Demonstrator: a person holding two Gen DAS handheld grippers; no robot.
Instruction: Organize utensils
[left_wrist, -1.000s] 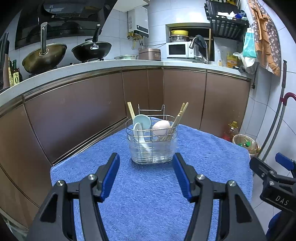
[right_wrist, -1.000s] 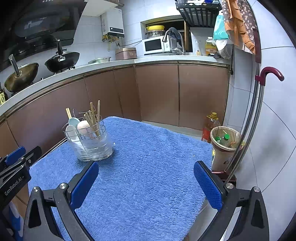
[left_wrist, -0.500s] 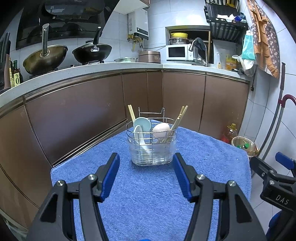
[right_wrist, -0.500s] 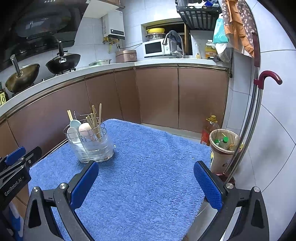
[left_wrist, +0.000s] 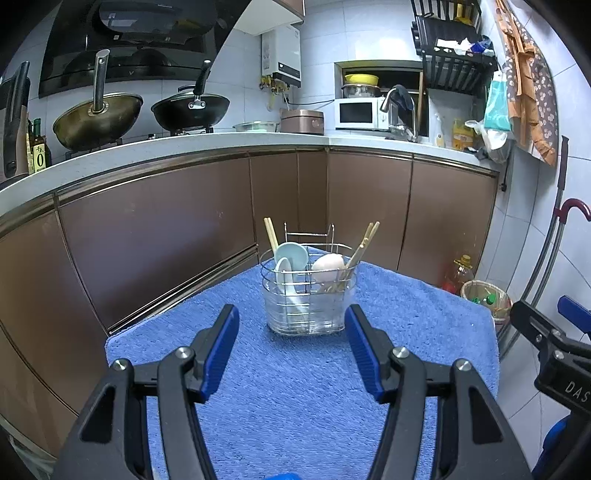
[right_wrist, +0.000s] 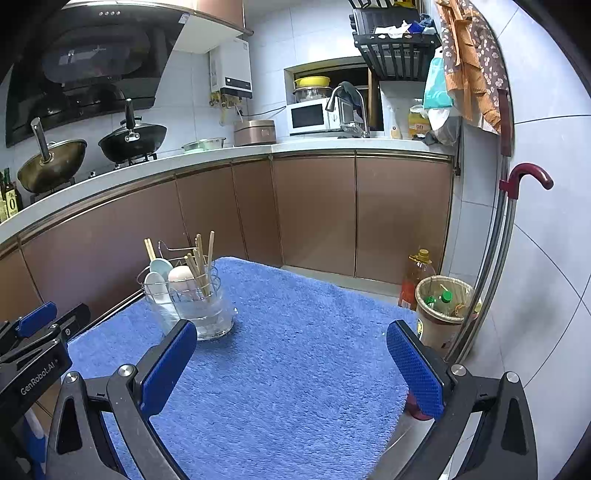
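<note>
The wire caddy (left_wrist: 308, 291) stood on the fuzzy blue towel (left_wrist: 295, 387) straight ahead of the left gripper (left_wrist: 291, 332), apart from it. It held wooden chopsticks (left_wrist: 364, 240) and rounded spoons (left_wrist: 291, 256). Both the left and the right gripper (right_wrist: 291, 354) gaped empty.

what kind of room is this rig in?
A home kitchen, most likely. A brass-coloured wok and a black lidded wok sit on a stove under a range hood, a white microwave stands on the white counter above brown cabinets, and a wire utensil caddy sits on the blue towel.
</note>
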